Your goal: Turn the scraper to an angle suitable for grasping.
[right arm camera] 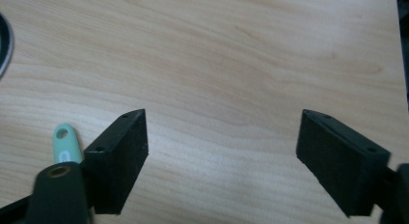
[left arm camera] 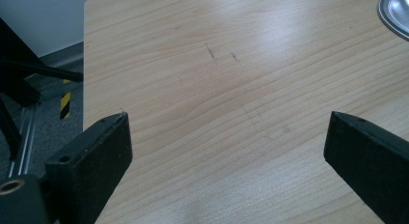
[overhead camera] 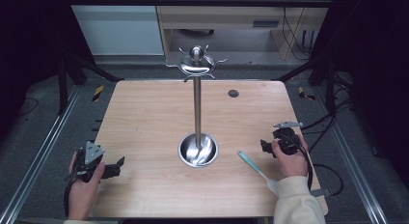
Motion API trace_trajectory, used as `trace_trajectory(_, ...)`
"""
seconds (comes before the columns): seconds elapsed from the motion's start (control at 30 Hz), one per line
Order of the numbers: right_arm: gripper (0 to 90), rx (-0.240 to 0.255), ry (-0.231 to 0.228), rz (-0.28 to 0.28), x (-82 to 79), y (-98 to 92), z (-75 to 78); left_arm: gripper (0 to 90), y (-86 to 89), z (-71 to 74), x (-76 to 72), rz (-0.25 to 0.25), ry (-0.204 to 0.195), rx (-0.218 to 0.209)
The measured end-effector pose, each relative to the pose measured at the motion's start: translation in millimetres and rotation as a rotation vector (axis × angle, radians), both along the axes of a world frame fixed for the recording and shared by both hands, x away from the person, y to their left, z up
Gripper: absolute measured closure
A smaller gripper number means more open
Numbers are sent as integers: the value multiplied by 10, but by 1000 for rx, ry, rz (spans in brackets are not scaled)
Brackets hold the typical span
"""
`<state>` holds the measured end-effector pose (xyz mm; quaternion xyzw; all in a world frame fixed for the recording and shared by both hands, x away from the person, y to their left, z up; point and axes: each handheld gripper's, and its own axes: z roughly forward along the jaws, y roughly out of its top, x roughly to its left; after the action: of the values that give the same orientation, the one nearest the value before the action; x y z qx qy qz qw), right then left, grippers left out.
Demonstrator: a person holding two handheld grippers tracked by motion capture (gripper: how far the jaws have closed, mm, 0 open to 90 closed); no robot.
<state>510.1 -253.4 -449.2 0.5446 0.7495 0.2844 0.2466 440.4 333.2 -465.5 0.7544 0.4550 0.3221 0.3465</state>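
A steel stand rises mid-bench. Left of it the left hand-held gripper rests released, and right of it the right hand-held gripper gapes empty, a green-handled utensil lying between.

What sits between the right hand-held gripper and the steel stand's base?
In the high view, a mint-handled utensil lies between the right hand-held gripper and the stand's base; otherwise bare wood.
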Motion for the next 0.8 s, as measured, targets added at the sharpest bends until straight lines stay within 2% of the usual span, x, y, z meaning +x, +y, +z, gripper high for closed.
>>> trace_trajectory(0.13,243,-36,-22,48,1,70,-12,28,0,5,-15,-6,-1,5)
trace_trajectory(0.23,247,-29,0,60,11,121,-5,27,5,10,-20,-6,-3,4)
trace_trajectory(0.33,229,-41,16,41,43,170,13,28,5,1,-3,-5,1,4)
trace_trajectory(0.43,276,-35,23,60,63,218,6,28,-6,1,-4,-10,5,4)
trace_trajectory(0.5,389,-50,32,86,59,265,-1,28,-8,1,-4,-10,3,5)
trace_trajectory(0.53,389,-50,32,86,59,265,-1,27,-8,1,-4,-10,3,5)
trace_trajectory(0.57,489,-60,39,122,46,317,-11,27,-5,2,-4,-8,4,5)
trace_trajectory(0.6,547,-65,50,135,37,344,-16,27,-5,2,-4,-8,4,5)
trace_trajectory(0.8,800,-61,95,227,17,455,-57,27,5,1,-2,-2,2,6)
